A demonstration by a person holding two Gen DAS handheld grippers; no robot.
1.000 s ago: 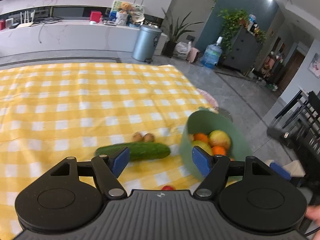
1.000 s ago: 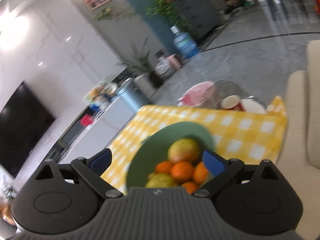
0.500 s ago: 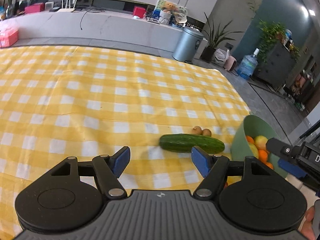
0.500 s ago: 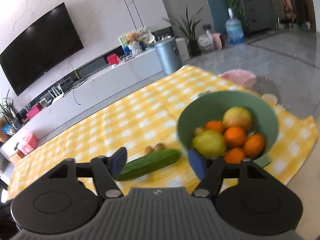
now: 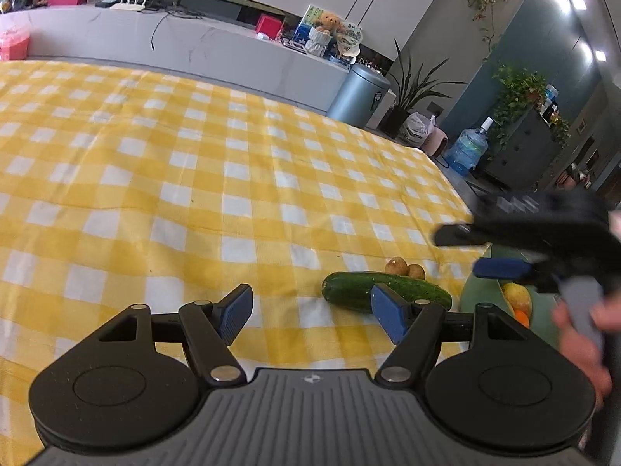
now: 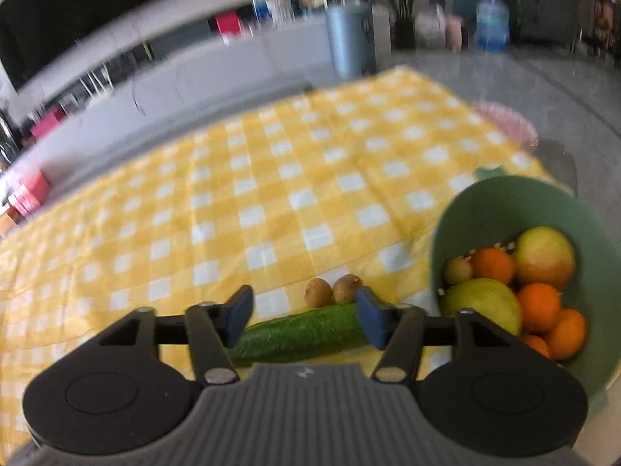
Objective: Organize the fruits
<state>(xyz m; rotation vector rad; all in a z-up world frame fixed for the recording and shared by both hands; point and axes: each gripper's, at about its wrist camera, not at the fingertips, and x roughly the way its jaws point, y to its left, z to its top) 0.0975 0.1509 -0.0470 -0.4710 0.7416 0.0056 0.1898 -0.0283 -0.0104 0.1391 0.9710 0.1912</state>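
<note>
A green cucumber [image 5: 361,289] lies on the yellow checked tablecloth [image 5: 233,178], with two small brown fruits [image 5: 405,267] just behind it. A green bowl [image 6: 500,209] to its right holds oranges, a yellow-green fruit and an apple. My left gripper [image 5: 312,312] is open and empty, left of and nearer than the cucumber. My right gripper [image 6: 300,316] is open above the cucumber [image 6: 299,336], with the brown fruits [image 6: 332,291] beyond it. The right gripper also shows in the left wrist view [image 5: 479,250], over the bowl's left rim [image 5: 475,289].
The table's right edge runs just past the bowl. Beyond the table stand a grey bin [image 5: 359,95], potted plants, a water bottle [image 5: 465,151] and a long white counter [image 5: 174,44].
The left gripper has swung left and back from the bowl. The right gripper has moved left from over the bowl to over the cucumber. Both stay open.
</note>
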